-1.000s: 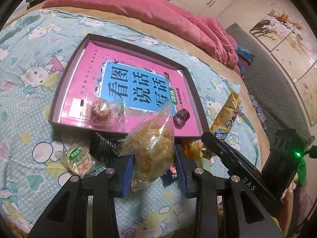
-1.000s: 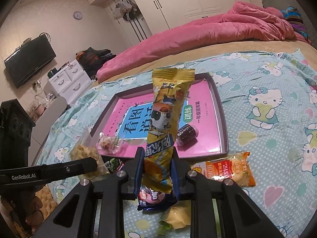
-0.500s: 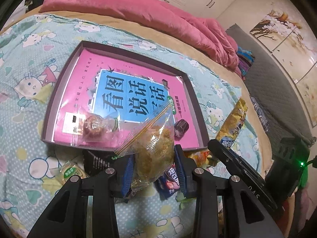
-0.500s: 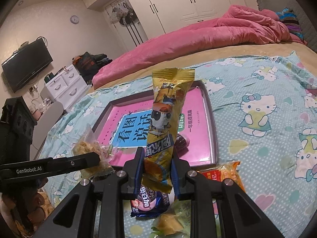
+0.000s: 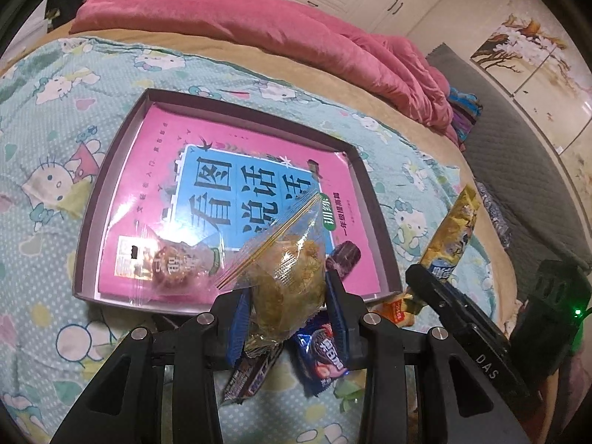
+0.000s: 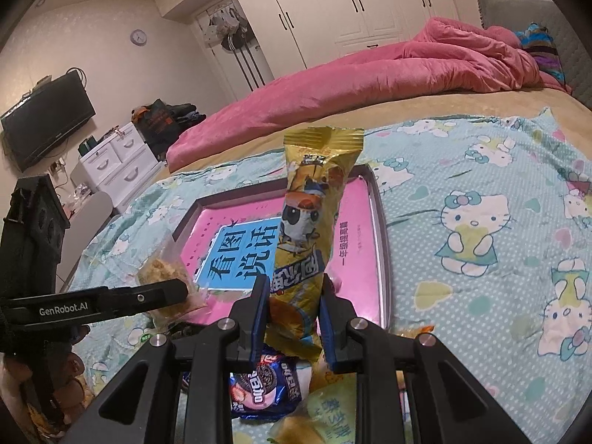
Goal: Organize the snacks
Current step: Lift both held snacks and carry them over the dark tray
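My left gripper (image 5: 286, 303) is shut on a clear bag of golden crumbly snack (image 5: 288, 262), held above the near edge of a shallow tray (image 5: 111, 170) lined with a pink and blue book. My right gripper (image 6: 292, 296) is shut on a tall yellow snack packet (image 6: 314, 207) that stands upright between its pads; the same packet (image 5: 449, 236) shows at the right of the left wrist view. In the tray lie a clear-wrapped round pastry (image 5: 170, 262) and a dark purple candy (image 5: 346, 259). The left gripper (image 6: 177, 292) and its bag (image 6: 162, 270) appear at the left of the right wrist view.
Loose snacks lie on the cartoon-cat bedspread (image 6: 473, 229) near the tray's front: a blue cookie pack (image 5: 323, 355), a dark bar (image 5: 248, 377), an orange packet (image 5: 396, 309). A pink quilt (image 5: 259, 37) is heaped at the bed's far side. White drawers (image 6: 118, 162) stand left.
The left gripper with its bag has shifted along the tray's front edge, so the tray sits more centred and the cookie pack shows below. The right gripper kept still.
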`<act>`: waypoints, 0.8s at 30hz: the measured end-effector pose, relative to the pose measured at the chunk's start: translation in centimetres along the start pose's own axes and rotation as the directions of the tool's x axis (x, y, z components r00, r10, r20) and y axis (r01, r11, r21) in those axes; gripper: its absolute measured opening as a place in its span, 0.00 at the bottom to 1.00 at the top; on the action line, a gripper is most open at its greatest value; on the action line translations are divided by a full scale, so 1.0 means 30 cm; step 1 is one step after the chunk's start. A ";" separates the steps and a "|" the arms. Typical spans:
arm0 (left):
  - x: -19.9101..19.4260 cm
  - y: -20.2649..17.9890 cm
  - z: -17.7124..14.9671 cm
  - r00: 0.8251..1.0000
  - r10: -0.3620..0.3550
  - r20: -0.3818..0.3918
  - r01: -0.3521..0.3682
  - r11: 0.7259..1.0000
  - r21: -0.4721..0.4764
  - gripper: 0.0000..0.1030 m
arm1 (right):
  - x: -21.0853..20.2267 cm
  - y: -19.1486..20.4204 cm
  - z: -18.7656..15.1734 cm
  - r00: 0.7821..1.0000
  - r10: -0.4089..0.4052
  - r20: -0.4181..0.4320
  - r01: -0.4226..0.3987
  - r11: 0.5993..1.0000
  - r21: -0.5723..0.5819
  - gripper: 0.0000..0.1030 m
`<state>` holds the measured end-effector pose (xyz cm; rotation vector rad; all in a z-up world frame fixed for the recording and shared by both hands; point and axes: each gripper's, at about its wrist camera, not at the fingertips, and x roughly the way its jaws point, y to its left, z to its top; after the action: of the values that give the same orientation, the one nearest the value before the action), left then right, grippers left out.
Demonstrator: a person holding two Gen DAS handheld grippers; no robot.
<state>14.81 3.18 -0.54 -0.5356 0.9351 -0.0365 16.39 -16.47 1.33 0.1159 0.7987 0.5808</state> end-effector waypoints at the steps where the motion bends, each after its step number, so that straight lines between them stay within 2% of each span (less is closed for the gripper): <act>1: 0.002 0.000 0.002 1.000 0.004 0.002 -0.004 1.000 0.001 0.38 | 0.002 0.000 0.004 1.000 -0.002 0.001 0.002 1.000 -0.004 0.25; 24: 0.038 -0.026 0.053 0.999 0.035 0.015 -0.036 0.999 0.037 0.38 | 0.060 -0.019 0.052 0.999 -0.030 -0.018 0.029 0.999 -0.045 0.25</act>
<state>16.88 2.88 -0.30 -0.4841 0.9285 -0.0181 18.74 -15.80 1.10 0.0578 0.8043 0.5718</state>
